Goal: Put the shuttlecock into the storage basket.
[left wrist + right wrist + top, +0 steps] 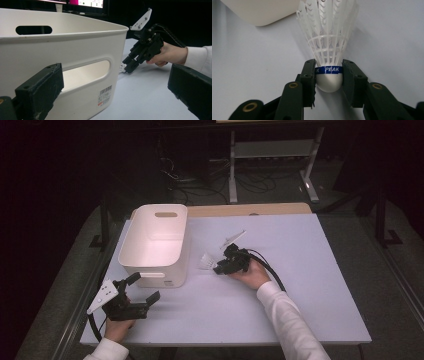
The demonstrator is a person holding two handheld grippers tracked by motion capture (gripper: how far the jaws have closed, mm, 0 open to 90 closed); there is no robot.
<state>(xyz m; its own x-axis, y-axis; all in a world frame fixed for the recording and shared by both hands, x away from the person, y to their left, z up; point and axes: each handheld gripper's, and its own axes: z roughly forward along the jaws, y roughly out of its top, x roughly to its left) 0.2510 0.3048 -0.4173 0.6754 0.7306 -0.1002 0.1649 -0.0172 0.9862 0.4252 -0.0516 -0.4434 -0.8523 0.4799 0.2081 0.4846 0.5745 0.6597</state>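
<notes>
One legible marking: the word "PEAK" in white capitals on a blue band [328, 70] around the base of the white shuttlecock [328, 45], just above its rounded cork. A second, partial print on the same band, ending in "K", shows at the left, where the right gripper [328, 75] closes on the cork. In the left gripper view, a printed label [105, 95] sits low on the white bin [82, 50], near its corner: several lines of dark characters with a small red mark beneath, too small and blurred to read. A lit screen [90, 3] behind the bin carries graphics that cannot be read.
</notes>
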